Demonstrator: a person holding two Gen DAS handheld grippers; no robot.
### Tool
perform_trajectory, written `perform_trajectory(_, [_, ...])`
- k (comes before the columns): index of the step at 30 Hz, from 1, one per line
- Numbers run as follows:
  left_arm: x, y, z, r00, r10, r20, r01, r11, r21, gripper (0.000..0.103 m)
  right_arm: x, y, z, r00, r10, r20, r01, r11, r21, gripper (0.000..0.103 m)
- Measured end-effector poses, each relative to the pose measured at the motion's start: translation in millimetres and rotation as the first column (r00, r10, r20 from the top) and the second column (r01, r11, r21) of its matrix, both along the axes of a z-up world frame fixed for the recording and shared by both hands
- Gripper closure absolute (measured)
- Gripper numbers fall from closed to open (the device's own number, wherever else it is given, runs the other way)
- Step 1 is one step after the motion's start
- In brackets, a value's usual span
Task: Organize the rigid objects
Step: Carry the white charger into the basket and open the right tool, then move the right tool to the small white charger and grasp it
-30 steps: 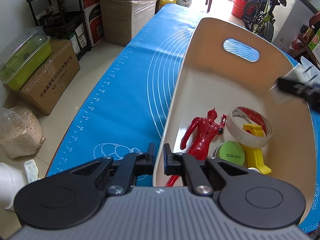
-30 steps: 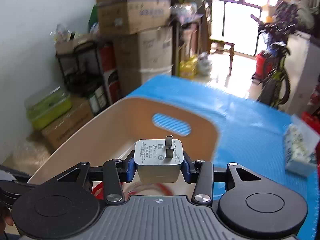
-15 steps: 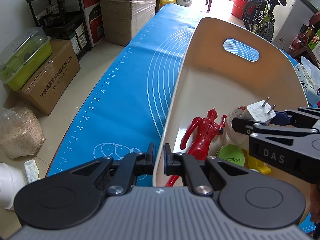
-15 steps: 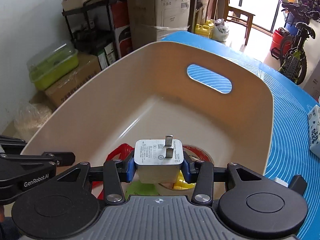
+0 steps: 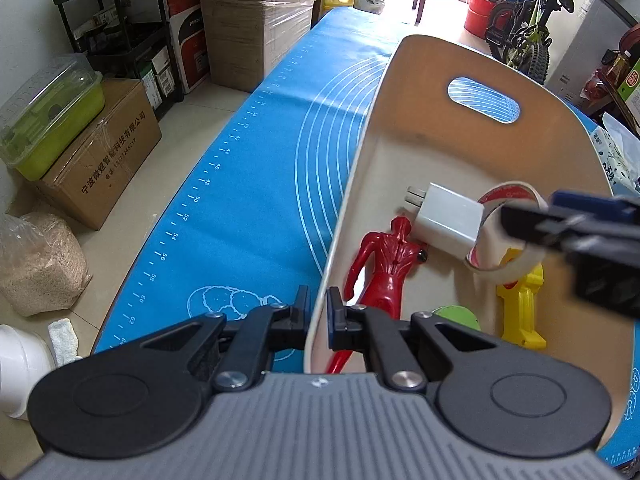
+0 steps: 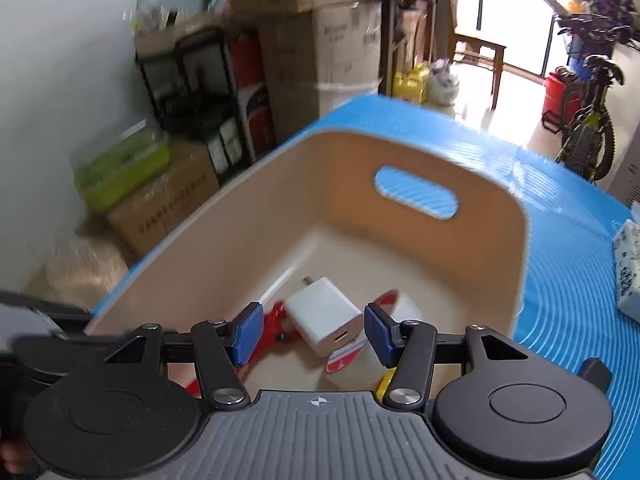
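A beige bin [image 5: 400, 128] stands on the blue mat [image 5: 260, 184]. My left gripper [image 5: 318, 312] is shut on the bin's near wall. Inside lie a red figure [image 5: 380, 264], a tape roll [image 5: 520, 268], a yellow toy [image 5: 520, 312] and a green disc [image 5: 456, 318]. A white charger [image 5: 448, 220] sits tilted over the figure and the tape roll; whether it is resting or still falling I cannot tell. My right gripper [image 6: 314, 332] hovers above the charger [image 6: 324, 316], its jaws opening. Gaps show between both blue pads and the charger.
A tissue pack [image 6: 628, 264] lies on the mat right of the bin [image 6: 480, 240]. On the floor to the left are cardboard boxes [image 5: 104, 152], a green lidded box [image 5: 48, 120] and a black shelf. A bicycle [image 5: 524, 40] stands beyond the table.
The right gripper's jaws have spread and the charger has left them, tipping down into the bin. The left gripper keeps its hold on the bin wall.
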State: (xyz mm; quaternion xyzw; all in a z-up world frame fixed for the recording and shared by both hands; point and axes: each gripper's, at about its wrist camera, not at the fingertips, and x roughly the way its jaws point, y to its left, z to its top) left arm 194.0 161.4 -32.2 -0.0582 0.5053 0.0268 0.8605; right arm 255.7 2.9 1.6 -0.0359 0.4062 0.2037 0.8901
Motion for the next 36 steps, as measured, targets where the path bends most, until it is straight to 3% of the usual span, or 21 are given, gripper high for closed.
perform_trajectory(7, [0,0,0,1.0,0.001,0.0,-0.001,1.0,-0.001,0.094,-13,-66,31,0.986,-0.15,0.067,0.144,0.986,0.083,0.035])
perform_trajectory(14, [0,-1,0,1.0,0.003,-0.001,-0.003,1.0,0.0,0.094,-8,-132,34,0.954,-0.29,0.079,0.282,0.954,0.104,0.035])
perform_trajectory(19, [0,-2,0,1.0,0.003,-0.001,-0.003,1.0,0.001,0.094,-1,-160,12,0.942,-0.327,0.078,0.322,0.944,0.065,0.035])
perform_trajectory(26, [0,-3,0,1.0,0.003,-0.001,-0.003,1.0,0.002,0.094,12,-192,-42,0.913,-0.407,-0.035,0.409,0.909,0.082,0.035])
perform_trajectory(36, [0,-3,0,1.0,0.002,-0.001,-0.002,1.0,0.002,0.094,30,-179,-83,0.926,-0.37,-0.075,0.368,0.929,-0.047,0.038])
